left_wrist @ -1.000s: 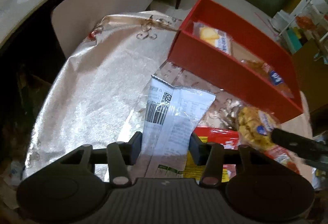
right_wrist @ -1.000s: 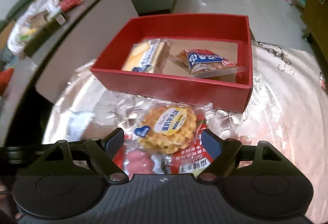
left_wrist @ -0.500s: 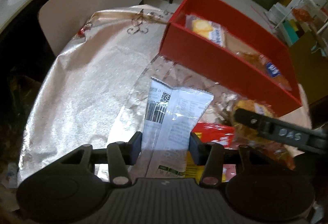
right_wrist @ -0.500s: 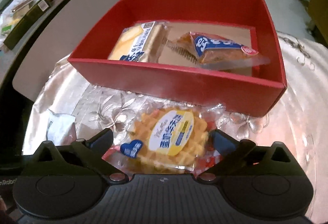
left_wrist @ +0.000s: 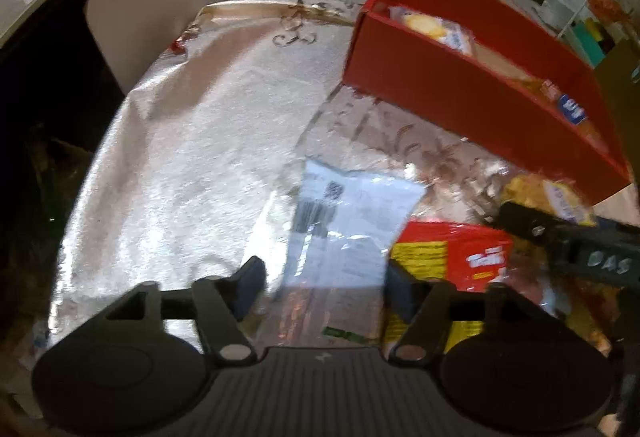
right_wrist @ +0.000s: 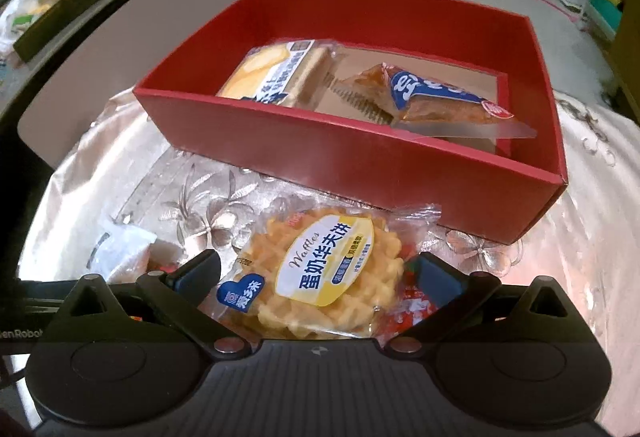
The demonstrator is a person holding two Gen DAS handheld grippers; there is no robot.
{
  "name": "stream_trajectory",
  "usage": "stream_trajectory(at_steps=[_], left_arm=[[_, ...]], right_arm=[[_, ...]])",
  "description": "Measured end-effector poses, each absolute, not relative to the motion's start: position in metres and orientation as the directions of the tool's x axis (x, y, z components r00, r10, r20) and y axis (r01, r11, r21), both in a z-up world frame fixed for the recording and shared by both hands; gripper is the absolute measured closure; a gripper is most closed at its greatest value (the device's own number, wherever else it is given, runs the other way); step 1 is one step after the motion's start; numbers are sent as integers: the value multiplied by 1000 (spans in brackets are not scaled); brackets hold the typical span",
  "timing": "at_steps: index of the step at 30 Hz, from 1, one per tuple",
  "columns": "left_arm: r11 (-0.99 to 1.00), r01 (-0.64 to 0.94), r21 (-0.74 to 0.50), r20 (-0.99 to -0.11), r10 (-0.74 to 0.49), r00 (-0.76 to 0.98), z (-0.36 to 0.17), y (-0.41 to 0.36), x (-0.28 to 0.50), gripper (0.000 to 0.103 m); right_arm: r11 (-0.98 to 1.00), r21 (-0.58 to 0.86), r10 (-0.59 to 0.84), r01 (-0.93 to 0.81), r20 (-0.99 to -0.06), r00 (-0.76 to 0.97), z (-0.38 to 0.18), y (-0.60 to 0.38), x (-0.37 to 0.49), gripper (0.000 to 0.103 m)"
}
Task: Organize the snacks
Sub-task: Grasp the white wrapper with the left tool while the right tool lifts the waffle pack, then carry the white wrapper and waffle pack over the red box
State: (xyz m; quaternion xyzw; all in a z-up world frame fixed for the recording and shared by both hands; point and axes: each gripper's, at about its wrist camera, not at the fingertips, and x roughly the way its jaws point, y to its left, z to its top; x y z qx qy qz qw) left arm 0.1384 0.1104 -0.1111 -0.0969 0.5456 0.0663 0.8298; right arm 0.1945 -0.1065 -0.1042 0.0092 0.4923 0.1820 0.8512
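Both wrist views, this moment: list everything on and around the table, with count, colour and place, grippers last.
red box: one, red, far side of the table.
cake packet: one, yellow and white, in the box, left part.
blue-label packet: one, brown and blue, in the box, right part.
waffle packet: one, golden with a yellow label, in front of the box.
white packet: one, white, on the cloth.
red-yellow packet: one, beside the white packet.
tablecloth: one, shiny pale.
left gripper: black, jaws opening astride the white packet.
right gripper: black, wide open astride the waffle packet.
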Motion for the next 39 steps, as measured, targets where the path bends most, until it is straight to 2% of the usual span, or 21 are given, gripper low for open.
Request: stream_trajectory(at_steps=[3,5,6,7,9,12,22,39], left_arm=[[980,-191,-50,-915,31,402,-112,105,135,40],[982,-187,-25,-913,53,403,-112,102,134,48],[982,-190,-22,-914,57,403,-111,103,134,56],[980,-196,-26,-914,56,402,-109,104,134,60],[974,-214,-80,-917,12,398,-106,111,134,62],[968,-226,-112,-914,-11,406,-101,113,134,63],[957,-165,-240,-859,-130,496,-61,105,133,63],[954,-132,-271,-782,-138,608,-23,85,156,63]], right_arm=[[933,170,303,-317,-847,437,-101,-103,195,1],[926,147,299,-348,-849,435,-96,-100,192,7],[920,135,299,-369,-850,434,-94,-97,189,10],[915,116,290,-385,-854,432,-93,-96,187,12],[909,106,290,-403,-854,431,-89,-97,184,18],[910,142,314,-389,-851,422,-83,-107,182,21],[907,219,384,-360,-782,491,-45,-131,167,22],[879,295,470,-375,-672,573,-5,-138,160,22]])
